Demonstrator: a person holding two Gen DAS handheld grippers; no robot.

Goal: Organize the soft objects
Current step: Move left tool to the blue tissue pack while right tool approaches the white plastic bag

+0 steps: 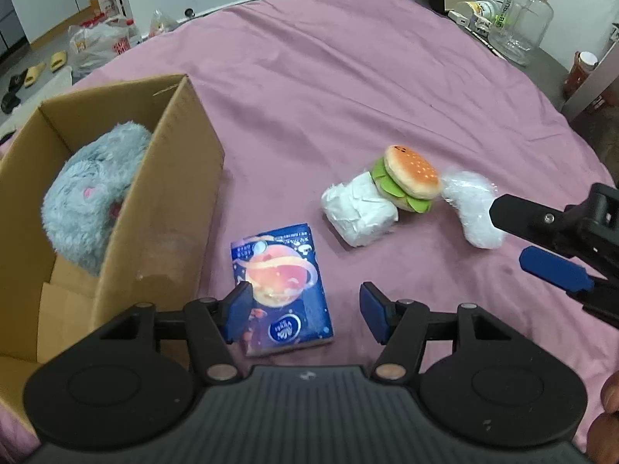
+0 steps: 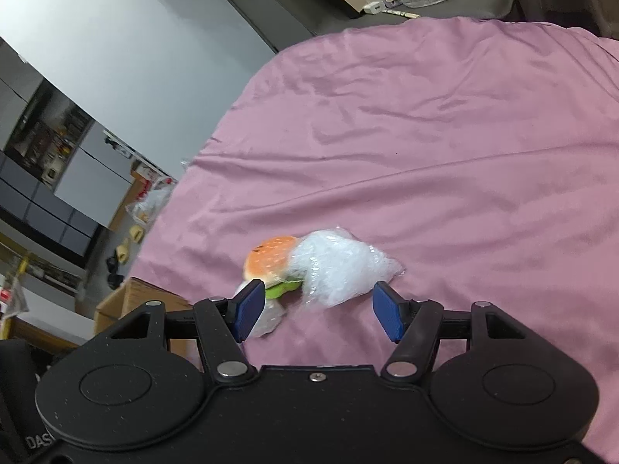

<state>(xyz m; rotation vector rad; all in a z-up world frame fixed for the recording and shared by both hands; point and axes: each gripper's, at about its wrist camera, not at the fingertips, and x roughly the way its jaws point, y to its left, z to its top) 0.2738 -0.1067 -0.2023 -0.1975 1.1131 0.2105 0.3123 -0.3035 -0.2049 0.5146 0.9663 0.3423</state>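
A blue tissue pack (image 1: 281,288) lies on the pink cloth (image 1: 348,89), partly between the pads of my open left gripper (image 1: 305,311). A burger plush (image 1: 410,177) leans on a white wrapped bundle (image 1: 358,208). To their right lies a white fluffy item in clear plastic (image 1: 470,203). My right gripper (image 1: 512,237) enters from the right, open, next to that item. In the right wrist view, the plastic-wrapped item (image 2: 336,270) sits just ahead of my open right gripper (image 2: 319,311), with the burger plush (image 2: 271,259) to its left. A grey plush (image 1: 91,197) rests inside the cardboard box (image 1: 170,208).
A clear jar (image 1: 522,15) and small containers stand on a dark surface beyond the cloth's far right edge. Plastic bags (image 1: 98,44) and slippers lie on the floor at the far left. Part of a hand (image 1: 607,421) shows at the lower right.
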